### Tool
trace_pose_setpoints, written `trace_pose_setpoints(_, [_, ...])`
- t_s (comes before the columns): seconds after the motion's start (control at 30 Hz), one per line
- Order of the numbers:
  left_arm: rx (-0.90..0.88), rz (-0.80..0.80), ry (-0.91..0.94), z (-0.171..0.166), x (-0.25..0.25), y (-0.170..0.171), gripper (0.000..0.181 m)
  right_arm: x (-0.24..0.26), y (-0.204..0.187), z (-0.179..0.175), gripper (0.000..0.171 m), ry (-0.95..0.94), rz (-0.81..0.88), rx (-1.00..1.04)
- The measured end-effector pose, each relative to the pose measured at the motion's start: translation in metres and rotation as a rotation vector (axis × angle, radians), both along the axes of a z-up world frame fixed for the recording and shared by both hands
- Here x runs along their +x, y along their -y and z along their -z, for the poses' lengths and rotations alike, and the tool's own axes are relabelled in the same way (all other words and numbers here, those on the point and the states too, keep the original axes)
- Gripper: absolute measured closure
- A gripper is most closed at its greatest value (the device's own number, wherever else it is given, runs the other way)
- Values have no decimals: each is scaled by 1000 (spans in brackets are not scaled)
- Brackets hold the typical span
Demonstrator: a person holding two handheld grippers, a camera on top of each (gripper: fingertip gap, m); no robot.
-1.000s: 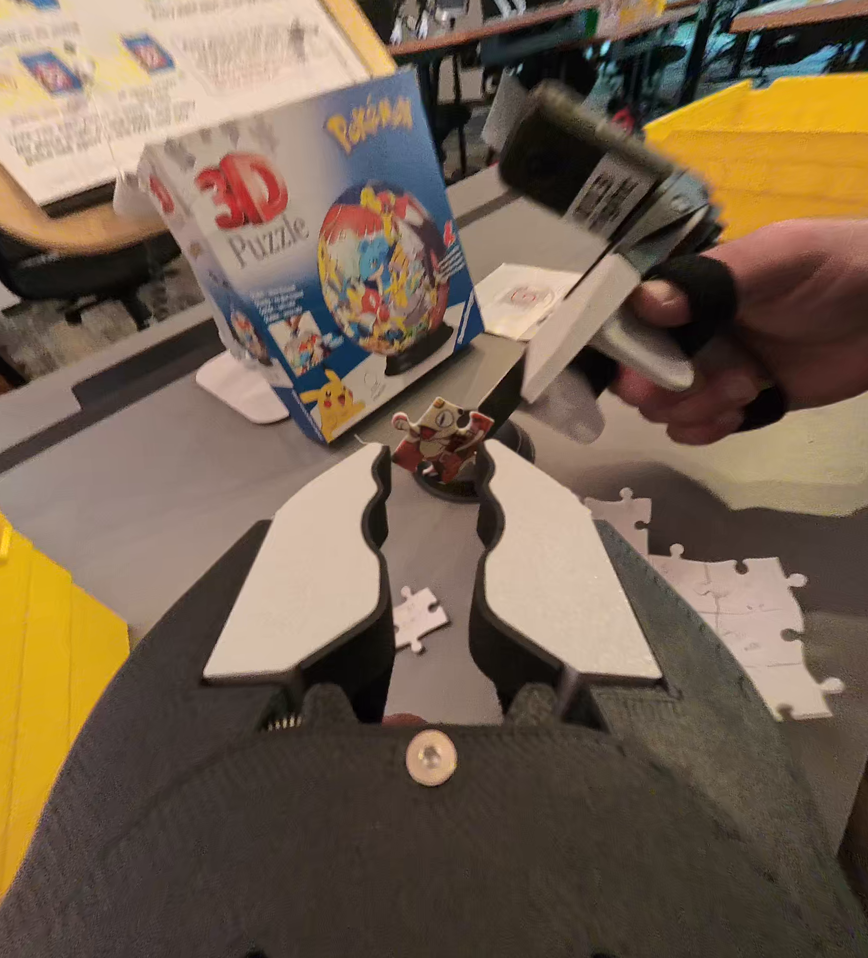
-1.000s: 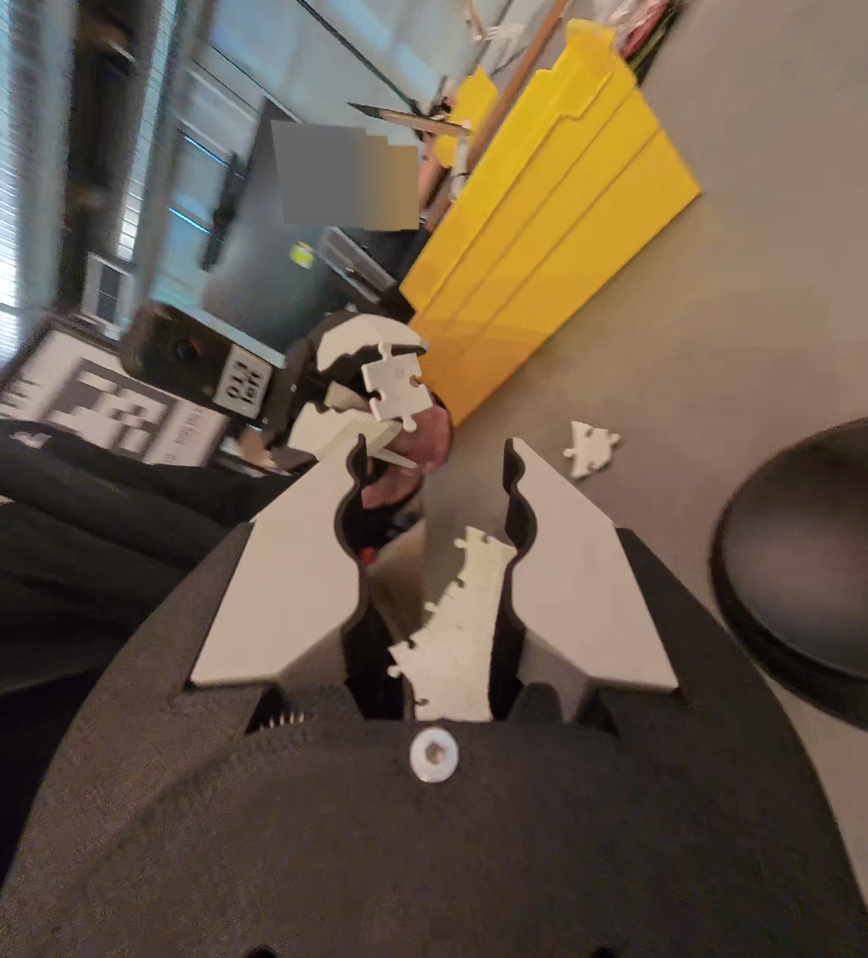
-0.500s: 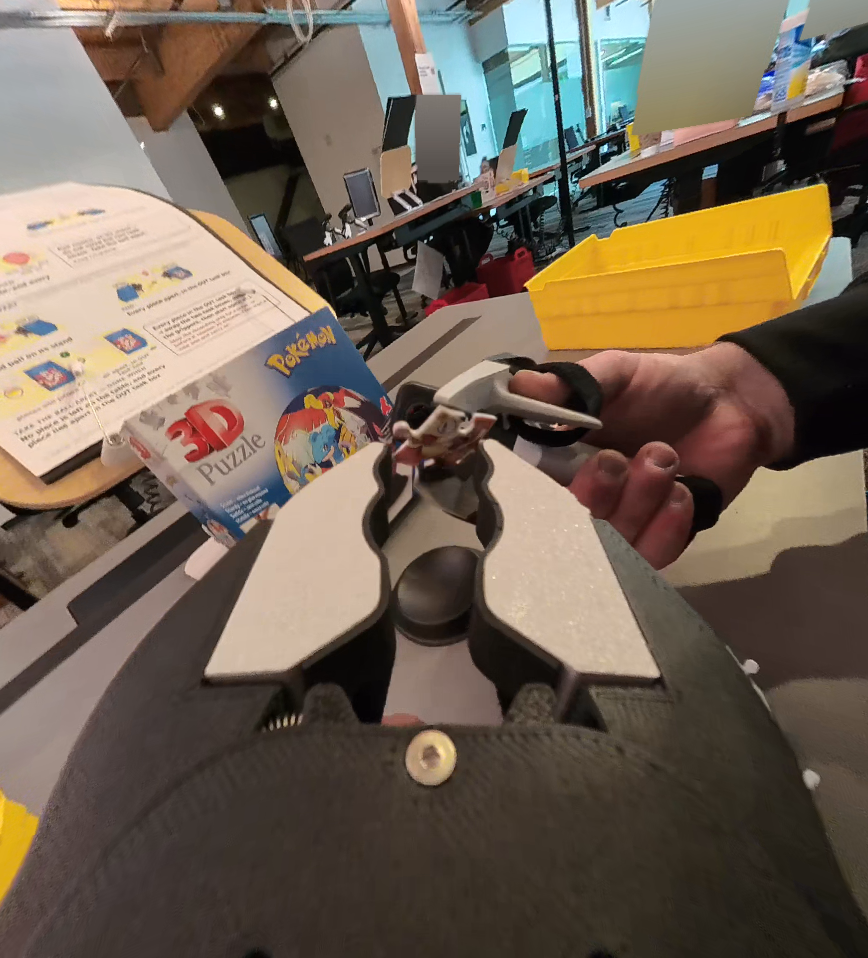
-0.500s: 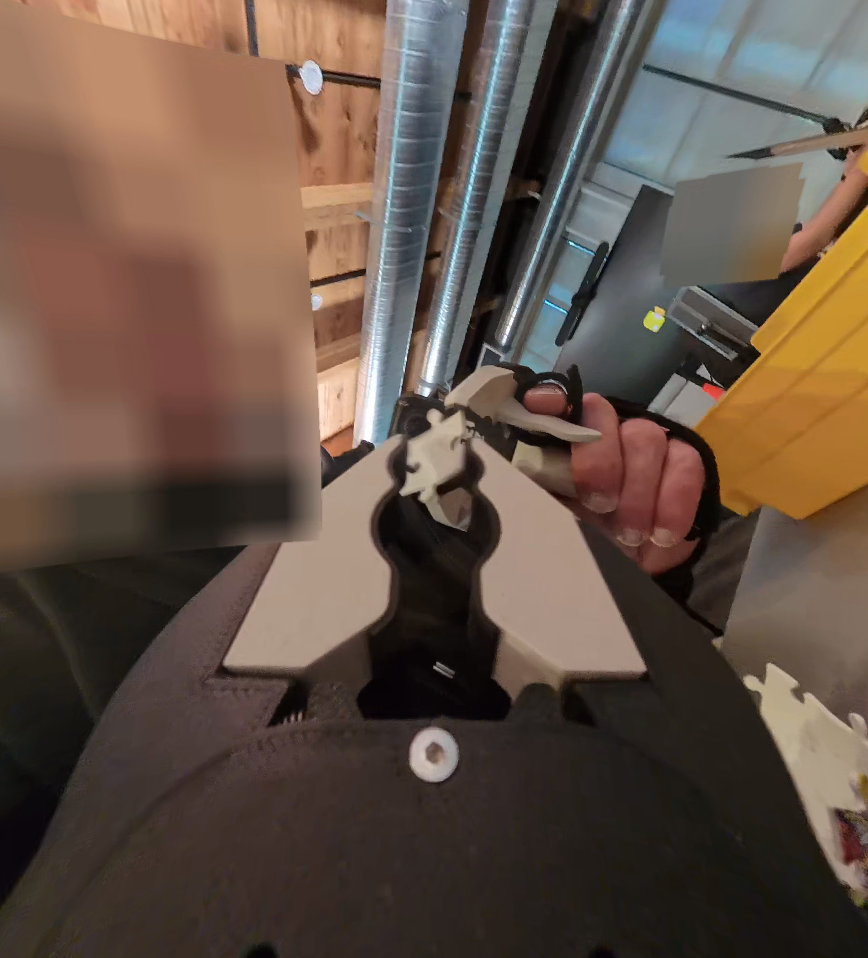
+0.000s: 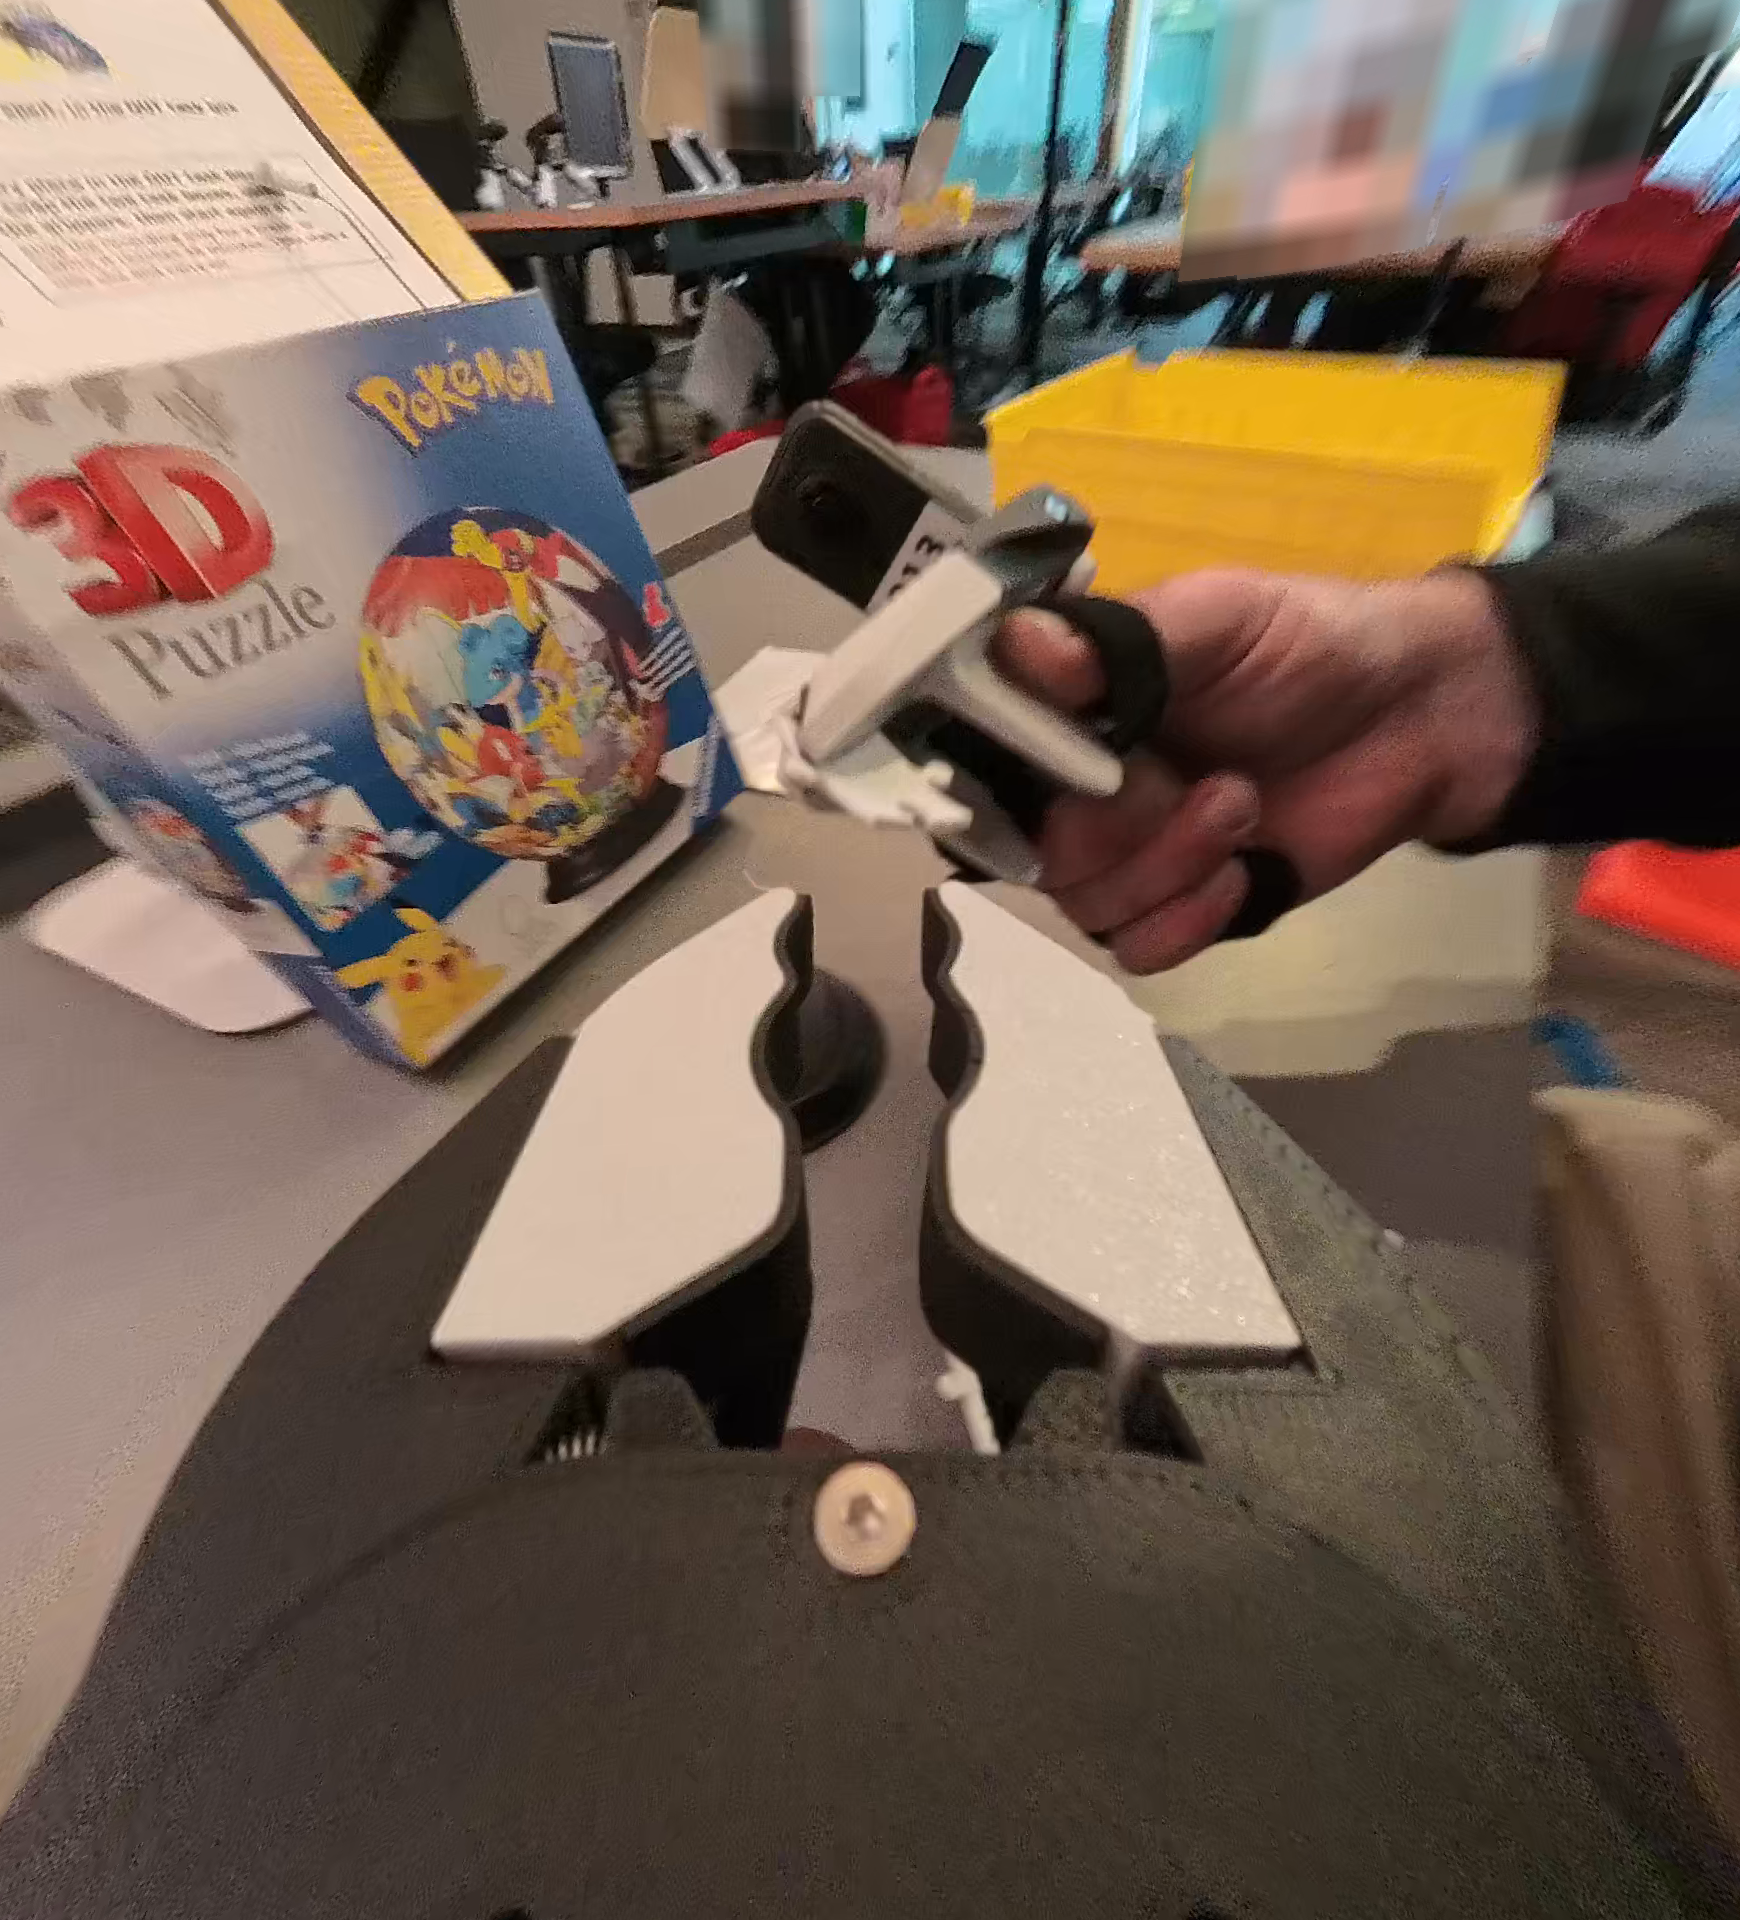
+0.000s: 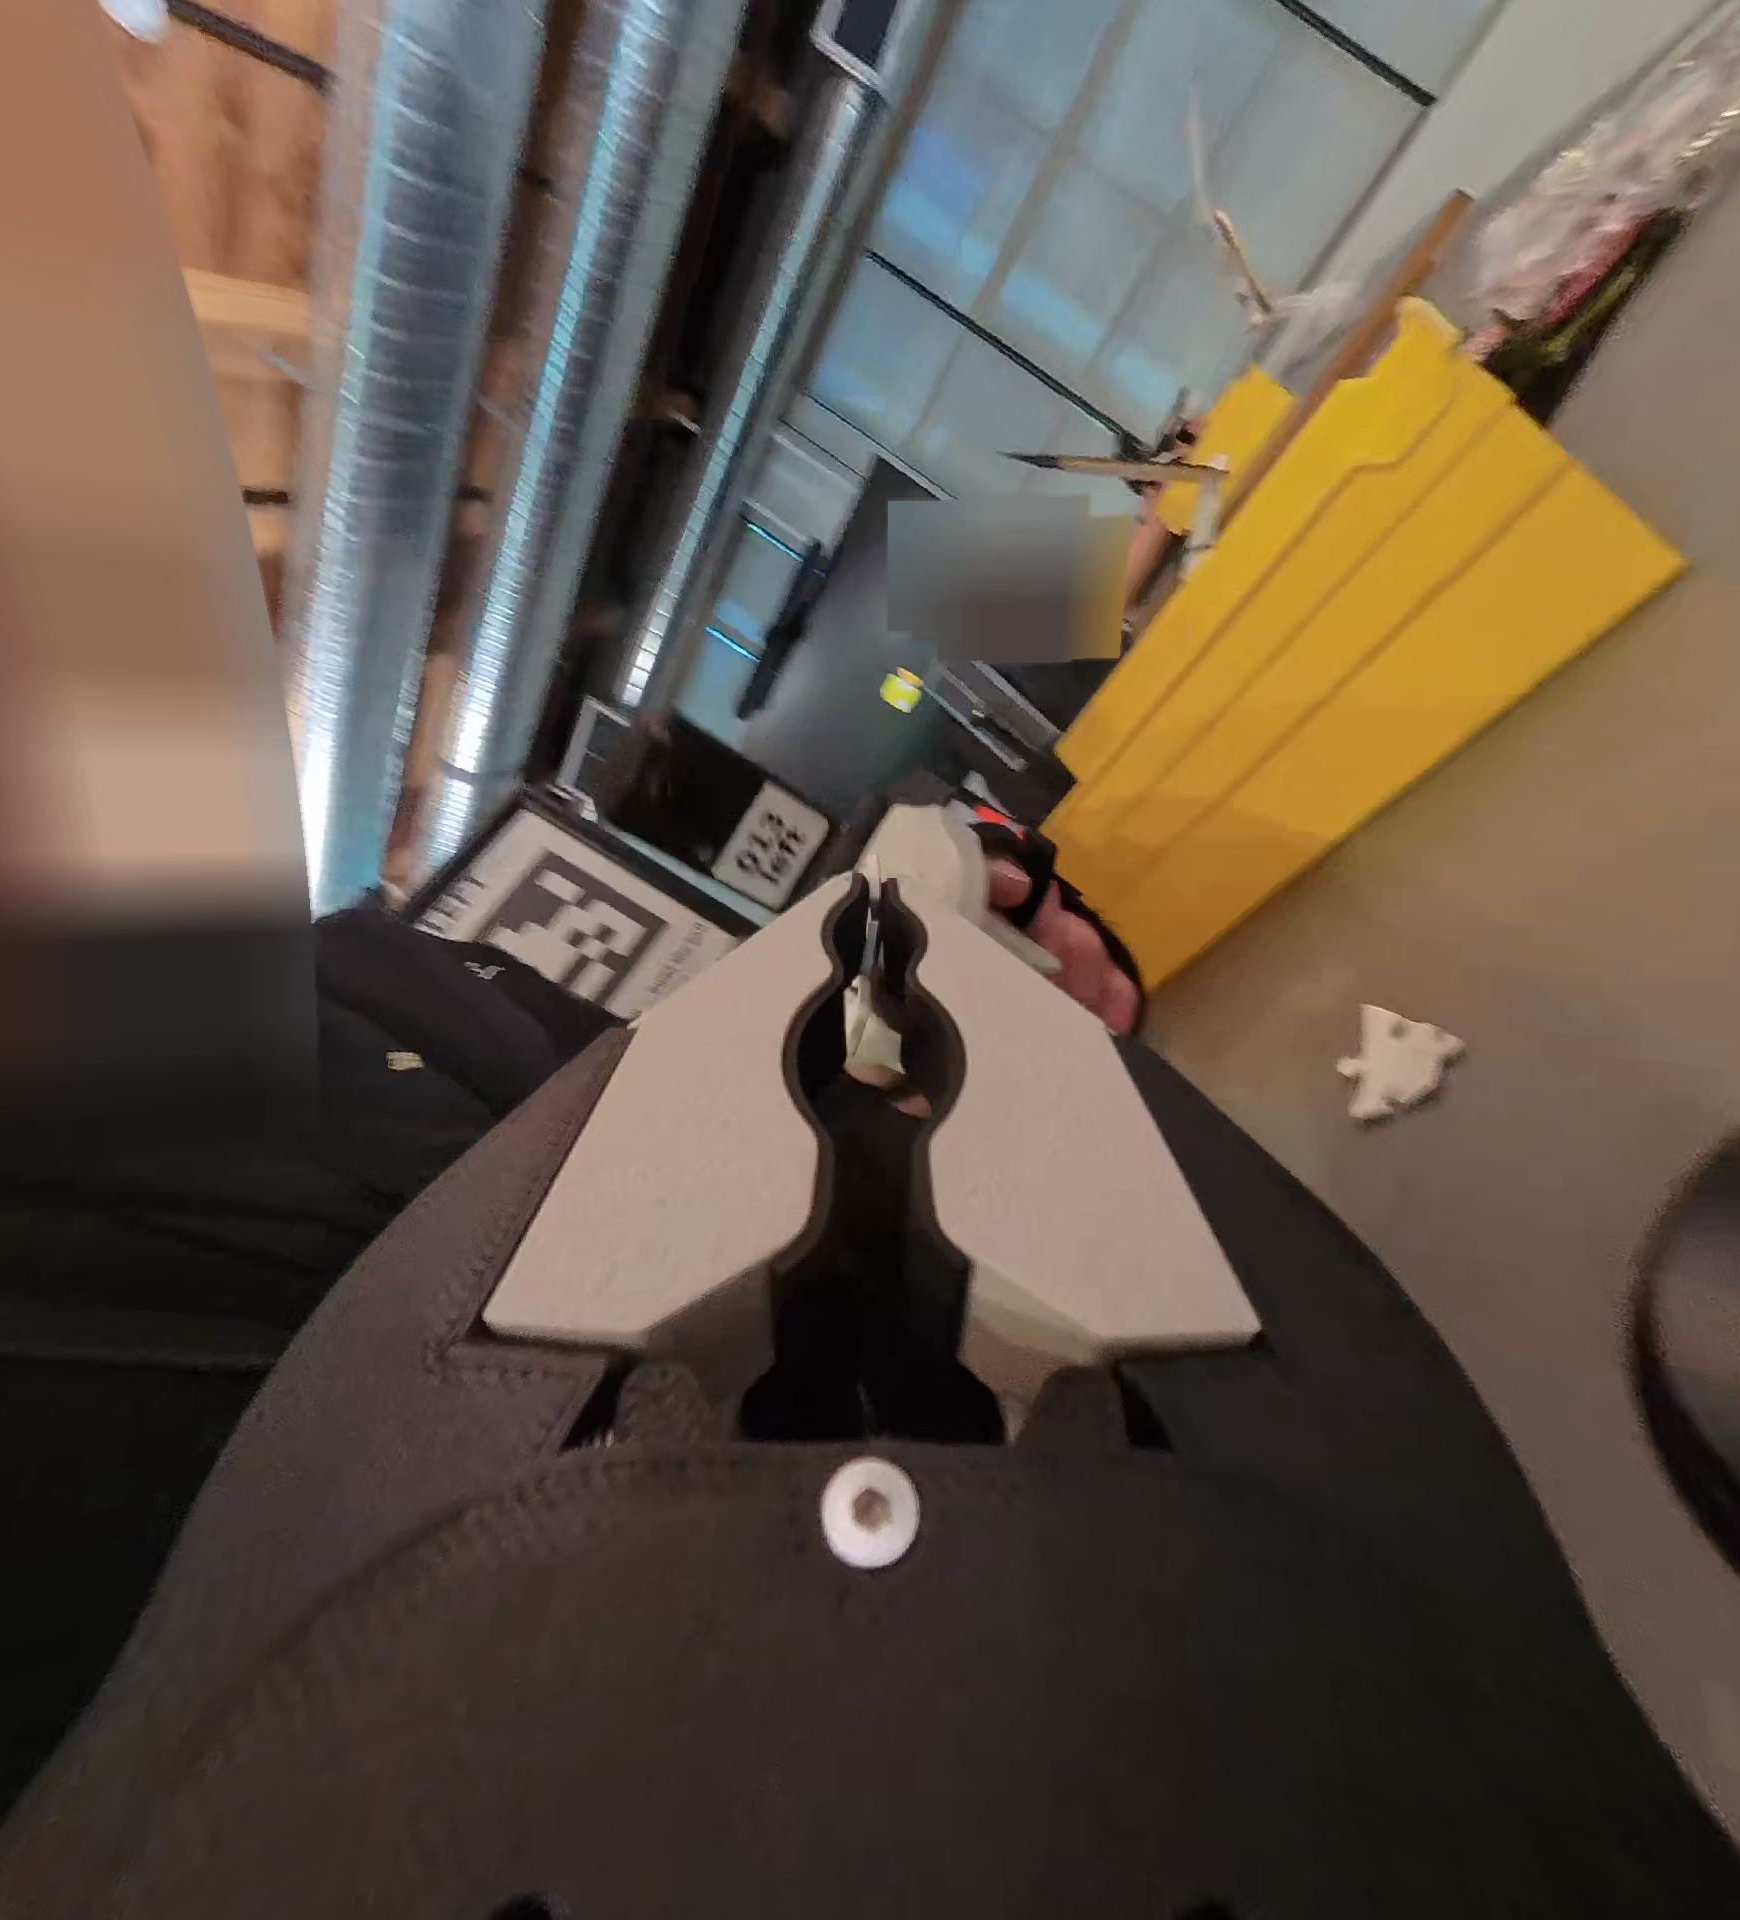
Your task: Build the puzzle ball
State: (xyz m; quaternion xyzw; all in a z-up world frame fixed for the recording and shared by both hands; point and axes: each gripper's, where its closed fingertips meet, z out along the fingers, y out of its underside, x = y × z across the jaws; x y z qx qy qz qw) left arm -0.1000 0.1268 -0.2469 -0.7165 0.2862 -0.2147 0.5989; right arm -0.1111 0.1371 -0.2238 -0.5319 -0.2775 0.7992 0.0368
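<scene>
My right gripper (image 6: pixel 871 894) is shut on a puzzle piece (image 6: pixel 868 1023), seen edge-on between its fingers. In the left wrist view the right gripper (image 5: pixel 816 750) is held by a hand above the table, with the piece (image 5: pixel 887 795) showing its white back. My left gripper (image 5: pixel 866 899) is open and empty, just below and in front of that piece. The black round ball stand (image 5: pixel 830 1049) sits on the grey table (image 5: pixel 118 1143) under the left fingertips; it also shows in the right wrist view (image 6: pixel 1739 1351).
The puzzle box (image 5: pixel 326 675) stands at the left with an instruction board behind it. A yellow bin (image 5: pixel 1261 457) is at the back right, another yellow bin (image 6: pixel 1365 675) beyond the left gripper. A loose white piece (image 6: pixel 1398 1060) lies on the table.
The left gripper held the piece; the right gripper closed on it and the left let go and opened. The left gripper has drawn back and tilted down towards the table.
</scene>
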Motion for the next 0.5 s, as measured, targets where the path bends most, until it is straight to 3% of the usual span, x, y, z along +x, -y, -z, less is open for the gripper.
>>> trace_pose_setpoints(0.1, [-168,71,200,-4,0,-1,155,2,-3,8,170,74,28,107])
trace_pose_setpoints(0.23, [-369,172,335,6,11,0,159,1,5,13,170,132,4,218])
trace_pose_setpoints(0.3, [-425,217,392,8,17,3,173,-1,7,14,170,150,15,250])
trace_pose_setpoints(0.5, [-501,239,557,4,13,3,180,-2,11,8,167,148,3,277])
